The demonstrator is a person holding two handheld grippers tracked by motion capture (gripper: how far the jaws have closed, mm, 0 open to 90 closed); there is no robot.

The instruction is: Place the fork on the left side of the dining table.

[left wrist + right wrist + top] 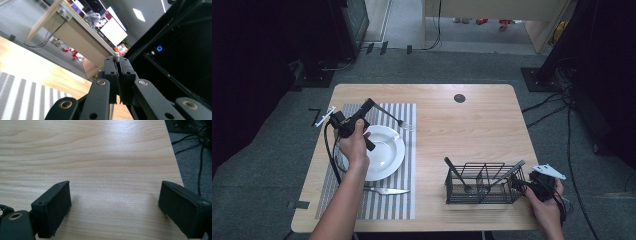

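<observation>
Two hand-held grippers work at the counter [472,125]. Left of centre in the high view, the left hand-held gripper [369,104] is clenched on a fork [394,118], held tilted over the striped mat [407,150] beside the white plate [394,155]. At lower right, the right hand-held gripper [115,207] stands released beside the wire caddy [484,182].

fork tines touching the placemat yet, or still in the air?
Cannot tell. In the high view the fork, held by the left gripper, overlaps the striped placemat; contact or a gap isn't visible.
</observation>
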